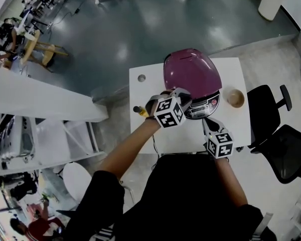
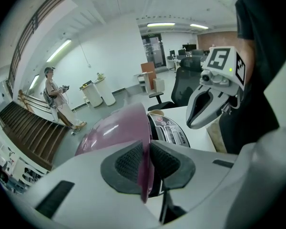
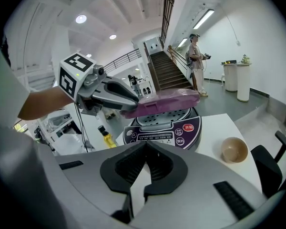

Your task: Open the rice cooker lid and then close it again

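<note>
Left claw [image 2: 148, 162] clamped on pink lid [image 2: 112, 128] edge; lid partly raised. Right claw [image 3: 145, 165] closed, empty. Rice cooker panel [image 2: 174, 132] brand reads roughly SUPOR; smaller print illegible.

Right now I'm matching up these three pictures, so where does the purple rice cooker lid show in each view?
Head view: the lid sits above centre, slightly right.
Left gripper view: low centre, its rim pinched by the left gripper.
Right gripper view: centre, seen edge-on and lifted ajar.
Shared landmark: the cooker's control panel, beside the lid in all three.
</note>
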Demonstrator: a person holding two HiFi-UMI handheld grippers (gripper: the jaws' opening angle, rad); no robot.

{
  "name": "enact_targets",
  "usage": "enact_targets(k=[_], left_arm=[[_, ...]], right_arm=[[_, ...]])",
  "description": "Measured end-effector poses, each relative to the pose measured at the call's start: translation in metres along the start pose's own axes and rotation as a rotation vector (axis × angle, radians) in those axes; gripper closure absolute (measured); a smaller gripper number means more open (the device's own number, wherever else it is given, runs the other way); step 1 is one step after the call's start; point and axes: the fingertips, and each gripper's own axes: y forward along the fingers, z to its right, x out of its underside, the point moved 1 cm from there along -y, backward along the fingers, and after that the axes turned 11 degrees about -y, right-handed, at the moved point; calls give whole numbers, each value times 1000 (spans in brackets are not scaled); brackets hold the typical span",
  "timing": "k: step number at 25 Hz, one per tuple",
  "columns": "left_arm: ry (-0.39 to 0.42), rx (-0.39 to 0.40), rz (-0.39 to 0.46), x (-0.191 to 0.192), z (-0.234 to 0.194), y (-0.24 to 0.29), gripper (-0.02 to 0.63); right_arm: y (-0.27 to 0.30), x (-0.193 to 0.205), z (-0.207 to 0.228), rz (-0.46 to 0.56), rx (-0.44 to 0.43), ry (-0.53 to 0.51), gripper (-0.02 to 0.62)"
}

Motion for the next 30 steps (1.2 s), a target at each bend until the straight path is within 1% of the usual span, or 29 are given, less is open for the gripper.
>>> enact_targets(k=[4, 9, 20, 23, 30], left_arm=[[-10, 13, 5, 4, 1, 3, 555], [-50, 34, 19, 8, 5, 8, 555], [-84, 60, -24, 25, 12, 25, 560], [-98, 72, -36, 26, 13, 27, 561], [-104, 79, -55, 28, 15, 31, 565]], right_arm=[[4, 0, -2, -5, -5, 0, 595], [4, 4, -3, -11, -11, -2, 595], [3, 4, -1, -32, -25, -28, 595], [4, 5, -3, -43, -34, -49, 595], [10, 0, -1, -44, -51, -58, 595]])
